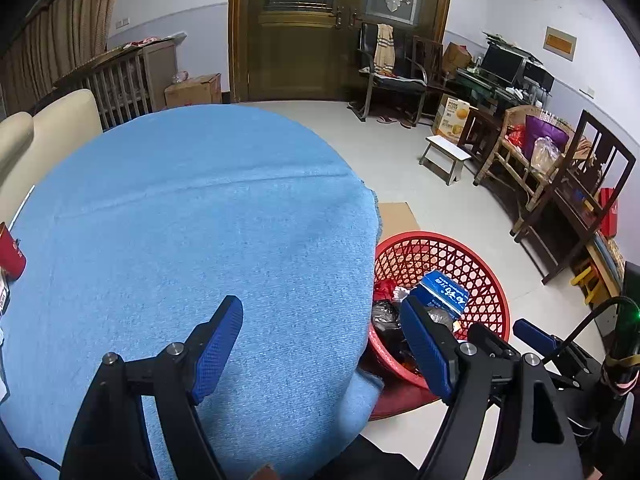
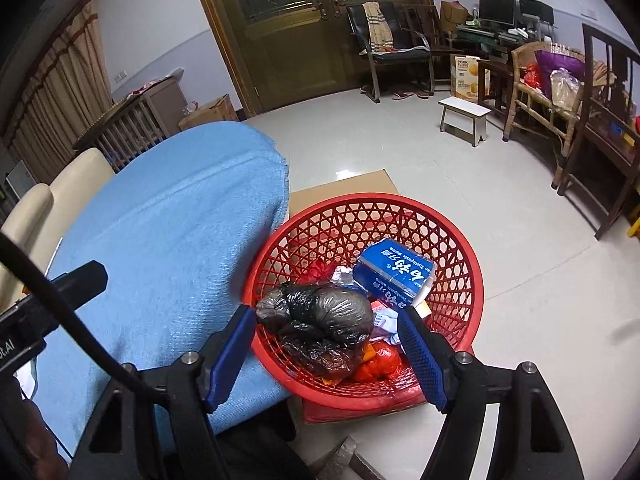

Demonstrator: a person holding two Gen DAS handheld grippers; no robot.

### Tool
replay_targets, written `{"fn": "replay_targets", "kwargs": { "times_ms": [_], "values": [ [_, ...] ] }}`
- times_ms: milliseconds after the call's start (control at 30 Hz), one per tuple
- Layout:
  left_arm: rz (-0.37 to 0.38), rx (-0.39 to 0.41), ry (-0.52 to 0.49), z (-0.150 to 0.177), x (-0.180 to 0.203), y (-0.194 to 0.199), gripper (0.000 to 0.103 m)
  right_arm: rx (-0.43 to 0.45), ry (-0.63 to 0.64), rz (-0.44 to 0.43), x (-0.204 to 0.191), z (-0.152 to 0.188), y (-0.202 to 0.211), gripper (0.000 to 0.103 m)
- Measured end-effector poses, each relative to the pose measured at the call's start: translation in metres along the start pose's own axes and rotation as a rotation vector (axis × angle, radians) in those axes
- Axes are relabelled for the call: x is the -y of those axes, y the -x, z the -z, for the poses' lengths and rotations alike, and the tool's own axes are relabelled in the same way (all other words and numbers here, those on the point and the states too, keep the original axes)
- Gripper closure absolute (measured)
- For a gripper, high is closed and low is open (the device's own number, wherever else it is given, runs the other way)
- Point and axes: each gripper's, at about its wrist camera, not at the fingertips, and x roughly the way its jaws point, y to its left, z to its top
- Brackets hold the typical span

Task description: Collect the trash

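Note:
A red mesh basket (image 2: 360, 200) stands on the floor against a round table under a blue cloth (image 2: 160, 240). In it lie a knotted black plastic bag (image 2: 320, 312), a blue toothpaste box (image 2: 394, 272), a red wrapper (image 2: 380, 360) and crumpled white scraps. My right gripper (image 2: 325, 314) hangs open above the basket, over the black bag and not touching it. My left gripper (image 1: 320, 308) is open over the table's edge (image 1: 200, 200), with nothing between its fingers. The basket (image 1: 440, 236) and box (image 1: 442, 292) show to its right. A red can (image 1: 10, 252) sits at the table's far left.
Flat cardboard (image 2: 344, 188) lies under the basket. A white stool (image 2: 464, 116), a wicker bench (image 2: 540, 92) with bags and a dark wooden chair (image 1: 580, 200) line the right side. Cream chair backs (image 1: 60, 128) stand behind the table. A cable (image 2: 60, 312) crosses the right wrist view.

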Motion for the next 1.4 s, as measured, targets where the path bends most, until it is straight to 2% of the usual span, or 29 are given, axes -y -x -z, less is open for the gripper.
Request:
{"fn": "replay_targets", "kwargs": {
  "times_ms": [433,1400],
  "values": [
    [-0.047,0.026,-0.012,0.004,-0.003,0.007,0.022,0.006,0.028,0.014,-0.012,0.007,0.001,0.022],
    [-0.034,0.044,-0.007,0.008,-0.006,0.008,0.022,0.053,0.026,0.058,-0.016,0.008,0.010,0.022]
  ]
}}
